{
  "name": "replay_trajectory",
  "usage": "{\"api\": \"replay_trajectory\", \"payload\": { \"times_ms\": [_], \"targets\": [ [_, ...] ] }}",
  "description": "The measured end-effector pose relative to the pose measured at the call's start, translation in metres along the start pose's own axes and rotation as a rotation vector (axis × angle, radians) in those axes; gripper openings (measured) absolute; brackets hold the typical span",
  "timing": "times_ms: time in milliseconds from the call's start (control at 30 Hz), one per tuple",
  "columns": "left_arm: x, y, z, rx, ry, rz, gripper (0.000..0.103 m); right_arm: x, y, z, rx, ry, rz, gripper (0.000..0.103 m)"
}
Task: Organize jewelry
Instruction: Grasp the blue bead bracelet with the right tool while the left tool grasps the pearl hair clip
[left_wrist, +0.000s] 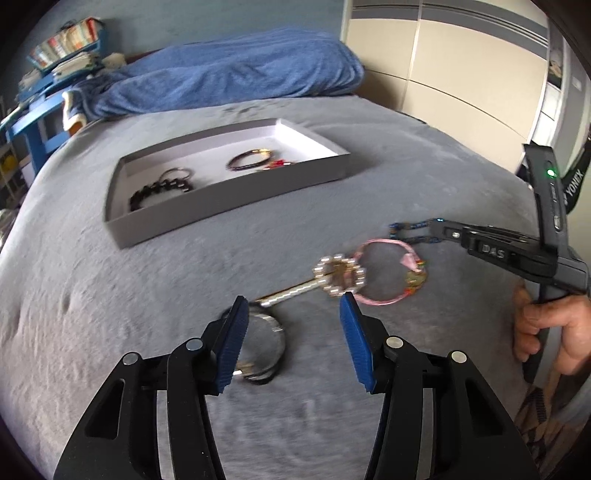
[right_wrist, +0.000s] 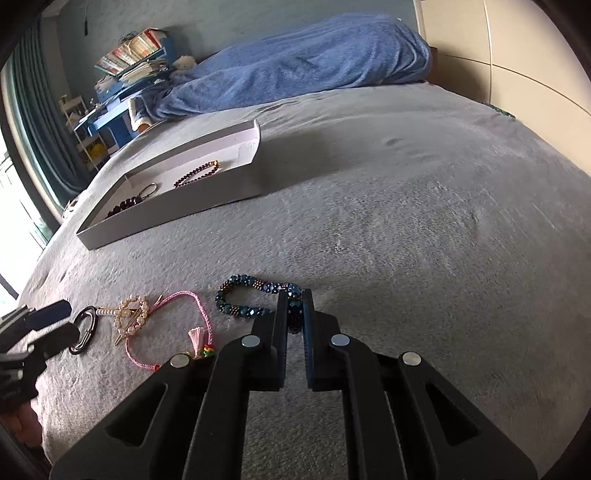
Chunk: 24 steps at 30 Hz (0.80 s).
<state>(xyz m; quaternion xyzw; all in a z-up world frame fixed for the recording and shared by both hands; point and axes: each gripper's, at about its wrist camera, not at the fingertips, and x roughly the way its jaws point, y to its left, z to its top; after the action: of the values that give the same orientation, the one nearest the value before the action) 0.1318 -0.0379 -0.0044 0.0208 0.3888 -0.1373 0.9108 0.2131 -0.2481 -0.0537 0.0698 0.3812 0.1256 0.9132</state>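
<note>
A grey tray (left_wrist: 236, 206) on the bed holds a black bead bracelet (left_wrist: 147, 194), a dark bangle (left_wrist: 251, 159) and a small red piece. On the blanket lie a pearl hairpin (left_wrist: 338, 277), a pink cord bracelet (left_wrist: 388, 273), a metal ring clip (left_wrist: 264, 345) and a blue bead bracelet (right_wrist: 243, 299). My left gripper (left_wrist: 293, 306) is open, just above the ring clip and the hairpin's stem. My right gripper (right_wrist: 294, 301) is shut on the blue bead bracelet, which still rests on the blanket; it also shows in the left wrist view (left_wrist: 439, 229).
A blue towel-covered pillow (left_wrist: 236, 77) lies beyond the tray (right_wrist: 166, 206). A blue shelf with books (left_wrist: 55, 59) stands at the far left, and a cream wardrobe (left_wrist: 461, 66) at the right. Grey blanket (right_wrist: 424, 206) stretches to the right of the jewelry.
</note>
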Motion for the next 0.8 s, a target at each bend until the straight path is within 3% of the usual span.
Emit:
{"api": "replay_trajectory", "payload": {
  "times_ms": [467,533,600,800],
  "targets": [
    [0.047,-0.030,0.023,0.100,0.064,-0.007,0.057,0.002,-0.003,-0.002,0.016,0.016,0.004,0.007],
    [0.052,-0.031,0.023,0.113,0.077,-0.004,0.053,0.002,-0.002,-0.002,0.015,0.018,0.005,0.007],
    [0.056,-0.032,0.023,0.115,0.090,-0.010,0.042,0.002,-0.002,-0.002,0.015,0.018,0.006,0.007],
    [0.046,-0.030,0.022,0.097,0.054,-0.017,0.041,0.001,-0.001,-0.002,0.015,0.007,0.013,0.007]
  ]
}}
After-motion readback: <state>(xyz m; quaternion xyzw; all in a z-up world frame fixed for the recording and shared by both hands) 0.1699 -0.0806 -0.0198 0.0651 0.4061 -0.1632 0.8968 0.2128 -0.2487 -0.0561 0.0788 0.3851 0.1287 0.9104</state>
